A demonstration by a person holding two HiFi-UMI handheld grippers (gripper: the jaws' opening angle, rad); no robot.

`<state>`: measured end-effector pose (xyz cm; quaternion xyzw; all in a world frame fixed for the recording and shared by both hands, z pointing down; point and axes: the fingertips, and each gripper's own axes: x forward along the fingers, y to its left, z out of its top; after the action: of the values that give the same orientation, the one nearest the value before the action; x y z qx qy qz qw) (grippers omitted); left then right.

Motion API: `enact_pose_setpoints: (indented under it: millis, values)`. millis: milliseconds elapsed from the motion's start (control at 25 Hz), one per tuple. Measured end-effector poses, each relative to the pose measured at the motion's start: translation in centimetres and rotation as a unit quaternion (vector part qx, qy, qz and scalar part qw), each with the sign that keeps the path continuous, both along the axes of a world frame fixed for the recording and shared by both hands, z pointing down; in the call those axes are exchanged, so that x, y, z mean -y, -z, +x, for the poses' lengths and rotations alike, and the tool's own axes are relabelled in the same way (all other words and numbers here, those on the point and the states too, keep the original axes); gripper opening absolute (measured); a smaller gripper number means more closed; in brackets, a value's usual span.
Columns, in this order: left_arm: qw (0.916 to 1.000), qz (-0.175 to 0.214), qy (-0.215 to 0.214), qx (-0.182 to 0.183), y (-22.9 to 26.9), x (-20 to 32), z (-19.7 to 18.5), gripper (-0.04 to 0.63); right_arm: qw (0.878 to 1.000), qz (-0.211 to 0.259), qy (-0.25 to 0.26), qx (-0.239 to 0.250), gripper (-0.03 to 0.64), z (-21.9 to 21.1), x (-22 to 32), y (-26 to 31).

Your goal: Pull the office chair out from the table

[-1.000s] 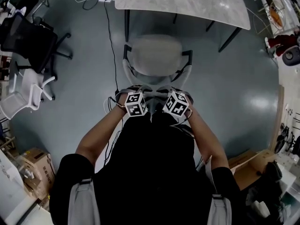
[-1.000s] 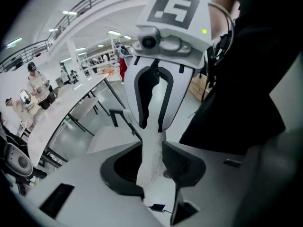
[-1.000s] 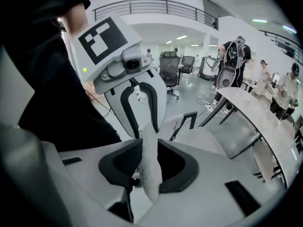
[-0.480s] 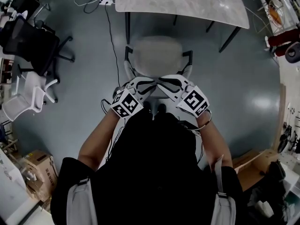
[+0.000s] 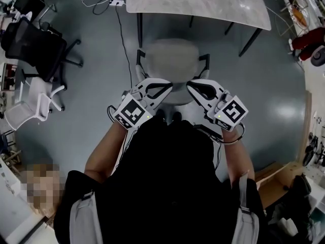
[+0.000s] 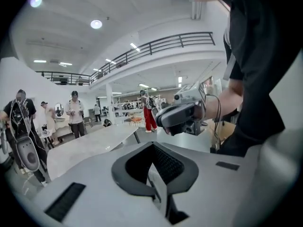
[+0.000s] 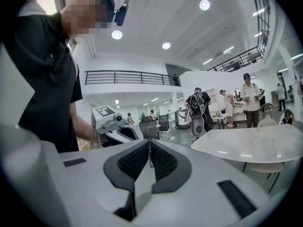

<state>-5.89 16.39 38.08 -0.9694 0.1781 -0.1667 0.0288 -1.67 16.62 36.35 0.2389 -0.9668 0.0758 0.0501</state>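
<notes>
Head view: office chair (image 5: 170, 60) sits just off the tabletop's (image 5: 203, 1) near edge, straight ahead of and below both grippers. Left gripper (image 5: 166, 88) and right gripper (image 5: 191, 87) equally near, jaws together, holding nothing.

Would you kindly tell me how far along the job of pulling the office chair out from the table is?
Done, it seems: the office chair stands clear of the table, its whole seat out on open floor. In hand: nothing. The left gripper and right gripper are both shut and empty, pointing roughly level across the room, not on the chair. Left: apparently nothing.
</notes>
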Motion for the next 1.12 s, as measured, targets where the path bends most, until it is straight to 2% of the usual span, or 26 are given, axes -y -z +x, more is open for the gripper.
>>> enact_pose_setpoints:
  millis: [160,320,520,760,1120]
  values:
    - [0.9943,-0.044,0.017,-0.095,3.6,0.5,-0.7,0.011,1.000,0.001,-0.001,0.028,0.021,0.5,-0.5,1.9]
    - [0.9898,-0.052,0.013,-0.132,5.9,0.9,-0.4,0.011,0.998,0.006,-0.002,0.055,0.020,1.4,-0.8,4.0]
    - [0.9860,-0.065,0.006,-0.154,6.6,0.7,-0.1,0.011,0.999,0.013,-0.015,0.046,0.020,3.1,-1.1,4.6]
    - [0.9853,-0.073,-0.003,-0.155,5.6,0.0,0.9,0.011,0.998,0.002,-0.030,0.058,0.018,4.1,-1.4,4.0]
    - [0.9830,-0.094,-0.027,-0.155,4.8,-1.1,1.2,0.011,0.998,0.011,-0.001,0.057,0.018,3.0,-2.2,4.4]
